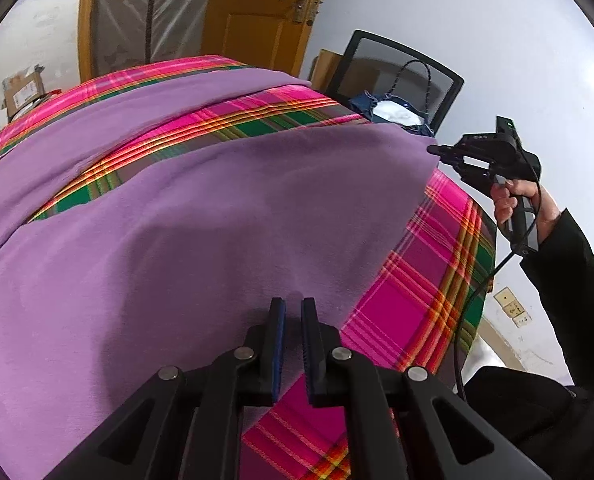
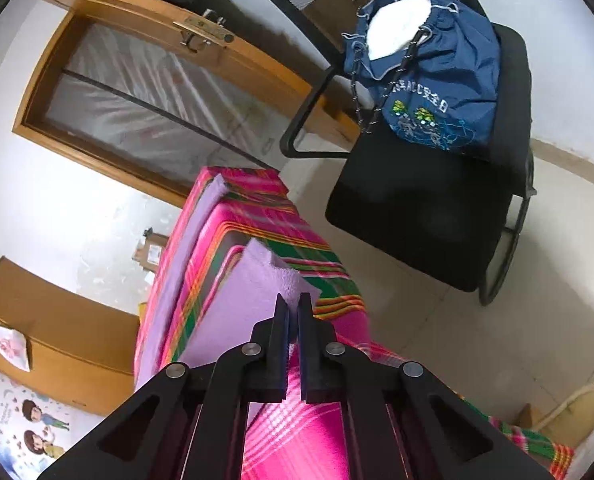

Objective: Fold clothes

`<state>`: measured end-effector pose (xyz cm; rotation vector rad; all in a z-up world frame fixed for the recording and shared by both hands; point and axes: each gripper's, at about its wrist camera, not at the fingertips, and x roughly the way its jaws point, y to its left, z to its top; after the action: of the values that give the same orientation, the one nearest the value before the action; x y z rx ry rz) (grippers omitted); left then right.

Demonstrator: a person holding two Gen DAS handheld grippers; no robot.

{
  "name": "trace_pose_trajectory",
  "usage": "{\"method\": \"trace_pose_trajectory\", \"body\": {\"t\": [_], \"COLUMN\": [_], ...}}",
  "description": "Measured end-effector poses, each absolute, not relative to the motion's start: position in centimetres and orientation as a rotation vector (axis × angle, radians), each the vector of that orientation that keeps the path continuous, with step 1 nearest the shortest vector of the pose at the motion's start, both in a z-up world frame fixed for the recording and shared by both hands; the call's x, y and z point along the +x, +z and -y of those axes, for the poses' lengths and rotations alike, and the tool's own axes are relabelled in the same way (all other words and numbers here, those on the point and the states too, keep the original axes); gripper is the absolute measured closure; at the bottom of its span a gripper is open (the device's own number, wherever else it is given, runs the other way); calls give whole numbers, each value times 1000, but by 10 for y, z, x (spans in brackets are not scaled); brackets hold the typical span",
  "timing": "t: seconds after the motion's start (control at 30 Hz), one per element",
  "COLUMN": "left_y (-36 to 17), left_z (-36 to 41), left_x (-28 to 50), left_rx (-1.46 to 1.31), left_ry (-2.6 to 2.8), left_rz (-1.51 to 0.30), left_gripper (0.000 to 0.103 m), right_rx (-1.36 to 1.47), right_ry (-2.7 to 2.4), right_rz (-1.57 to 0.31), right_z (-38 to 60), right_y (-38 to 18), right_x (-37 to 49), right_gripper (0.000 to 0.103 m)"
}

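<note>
Table: a pink plaid cloth (image 1: 413, 300) with green and orange bands is covering the table; its edge is dropping off at the right of the left wrist view
Room: an orange wooden door (image 1: 257, 16) is standing behind the table; a black mesh chair (image 2: 429, 216) is sitting near the table's far corner on a pale tiled floor (image 2: 449, 344); a blue bag (image 2: 429, 72) with something white inside is resting on the chair seat; cartoon stickers (image 2: 37, 428) are showing on the wall
Garment: a purple garment (image 1: 185, 248) is lying spread across the plaid cloth (one band of plaid is showing through between two purple parts)
Left tool (image 1: 293, 308): it is hovering low at the garment's near edge; its fingers are sitting close together with a narrow gap; whether fabric is caught between them I cannot tell
Right tool (image 2: 293, 308): it is clamped on a corner of the purple garment at the table's right edge; seen from the left wrist, a hand (image 1: 517, 204) in a black sleeve (image 1: 569, 264) is gripping its handle
</note>
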<state>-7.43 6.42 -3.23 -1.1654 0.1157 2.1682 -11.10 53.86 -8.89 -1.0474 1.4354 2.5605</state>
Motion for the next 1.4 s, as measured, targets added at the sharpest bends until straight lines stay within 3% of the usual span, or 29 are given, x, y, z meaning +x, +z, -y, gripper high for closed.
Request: {"method": "trace_pose_trajectory", "body": {"t": [0.1,0.17,0.23,0.47,0.9,1.13,1.27,1.4], "left_y": [-31,-30,-28,-27,-21,-24,-20,-20], "left_z": [-67,-68,-68,-62,11,43,68,94], "left_x": [-75,-75,-75,-79,-89,-85,-82,-75], "left_rx": [-1161,-1155,-1148,-1159,-1203,-1219,-1212,-1222], "left_ry": [2157,2155,2155,2175,2412,2467,2527,2590], "left_rz": [-116,-114,-109,-78,60,130,181,231], "left_gripper": [92,92,92,92,92,92,92,92], "right_rx": [-1104,-1080,-1044,-1123,-1470,-1400,-1451,-1522], "right_ry": [2570,2580,2603,2853,3022,3115,3277,3372], "right_rz": [-1359,-1272,-1144,-808,-111,-18,100,214], "right_z": [-536,-535,-534,-469,-312,-286,-238,-183], "right_y": [-89,-82,-70,-38,-54,-35,-30,-37], "right_x": [-117,-115,-110,-118,-200,-188,-174,-170], "right_gripper": [94,80,76,76,83,82,72,72]}}
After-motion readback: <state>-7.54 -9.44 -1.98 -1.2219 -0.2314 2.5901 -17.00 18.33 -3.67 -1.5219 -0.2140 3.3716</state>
